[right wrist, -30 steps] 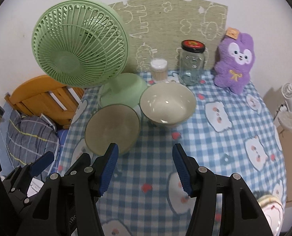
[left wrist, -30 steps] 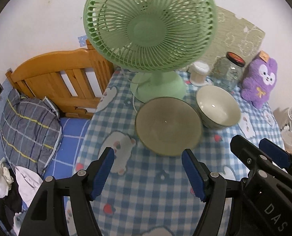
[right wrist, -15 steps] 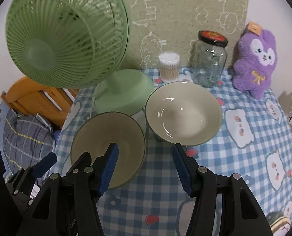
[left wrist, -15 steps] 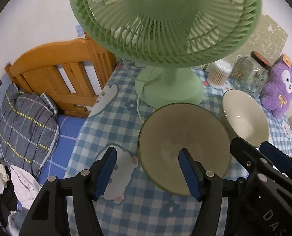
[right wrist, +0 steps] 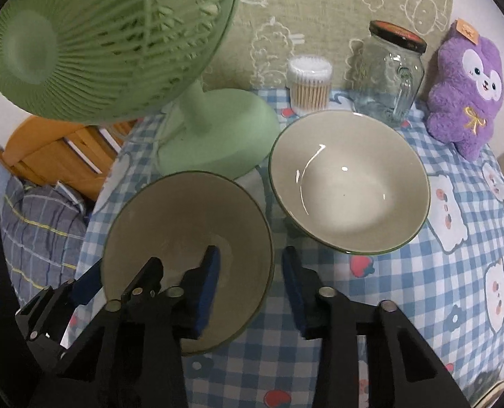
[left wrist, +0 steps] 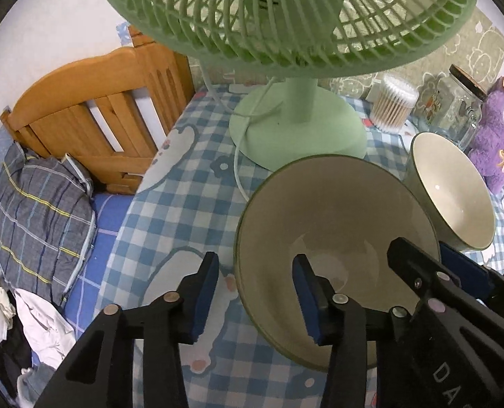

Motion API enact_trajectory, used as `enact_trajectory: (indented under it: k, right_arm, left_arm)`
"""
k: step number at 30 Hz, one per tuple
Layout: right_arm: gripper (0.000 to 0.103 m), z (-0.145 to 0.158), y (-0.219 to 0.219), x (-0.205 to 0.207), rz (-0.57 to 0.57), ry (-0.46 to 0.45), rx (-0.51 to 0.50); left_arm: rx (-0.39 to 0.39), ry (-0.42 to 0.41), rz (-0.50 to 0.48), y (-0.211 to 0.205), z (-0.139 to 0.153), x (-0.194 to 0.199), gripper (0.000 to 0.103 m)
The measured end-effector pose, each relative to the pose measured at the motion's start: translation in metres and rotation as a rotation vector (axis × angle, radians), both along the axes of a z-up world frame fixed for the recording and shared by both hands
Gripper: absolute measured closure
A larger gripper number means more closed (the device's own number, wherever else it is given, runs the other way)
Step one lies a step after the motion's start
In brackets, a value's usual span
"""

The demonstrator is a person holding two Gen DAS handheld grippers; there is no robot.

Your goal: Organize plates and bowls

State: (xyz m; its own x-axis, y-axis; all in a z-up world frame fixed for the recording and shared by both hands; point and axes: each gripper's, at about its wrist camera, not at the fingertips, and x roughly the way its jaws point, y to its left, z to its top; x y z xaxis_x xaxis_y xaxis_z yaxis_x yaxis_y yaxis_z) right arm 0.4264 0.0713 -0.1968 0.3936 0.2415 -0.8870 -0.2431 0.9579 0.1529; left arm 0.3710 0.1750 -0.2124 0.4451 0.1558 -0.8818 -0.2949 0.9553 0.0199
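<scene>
- Two bowls on the checked table point(right wrist: 421, 306). Near bowl point(right wrist: 184, 238) sits in front of the fan point(right wrist: 218, 129) base; far bowl point(right wrist: 350, 183) just to its right, rims close, contact unclear.
- Left gripper point(left wrist: 255, 302) straddles the near bowl's left rim: one finger outside the wall, one inside. Jaws closing, rim between them, pads not yet seen pressing.
- Right gripper point(right wrist: 252, 289) straddles the same bowl's right rim the same way. Jaws closing, still a gap either side of the wall.
- Judged step: two-handed pinch on the near bowl, probably to lift and nest it with the far one.
- Risk: glazed, sloping wall. A pinch near the lip may slide up and off as the pads squeeze, so the bowl drops back.
- Risk: uneven closing. One side biting first would tip or skid the bowl on the cloth.
- Risk: fan head point(left wrist: 285, 10) hangs right over the bowl, cord point(left wrist: 238, 156) trails beside it. A straight lift could strike the grille; a snagged cord could drag the fan.
- Risk: the right gripper's outer finger works in the narrow space by the far bowl. A nudge there could shove it towards the jar point(right wrist: 387, 74) and swabs point(right wrist: 309, 81).
- Risk: table edge drops to the bed point(left wrist: 48, 204) on the left. A sideways slip sends the bowl off that way.
</scene>
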Motion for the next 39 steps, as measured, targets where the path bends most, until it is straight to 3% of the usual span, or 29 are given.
enact_trajectory:
  k: [4,8,12,21,39]
  right_arm:
    - [0.077,-0.004,0.001,0.003,0.013,0.0,-0.021]
    - [0.083,-0.008,0.001,0.005,0.016,-0.006,-0.04]
    - [0.087,-0.01,0.0,0.005,0.014,-0.01,-0.041]
    - [0.088,-0.003,-0.002,0.002,0.011,-0.025,-0.042]
    - [0.088,0.055,-0.025,-0.047,-0.027,-0.064,-0.043]
  left_arm:
    - [-0.015,0.016,-0.006,0.001,-0.006,0.002,0.07]
    - [-0.029,0.025,-0.016,-0.001,-0.01,0.003,0.084]
    - [-0.014,0.025,-0.016,-0.004,-0.01,0.004,0.088]
    - [-0.014,0.025,-0.01,-0.006,-0.003,0.0,0.089]
    - [-0.011,-0.028,-0.049,-0.028,0.049,-0.043,0.089]
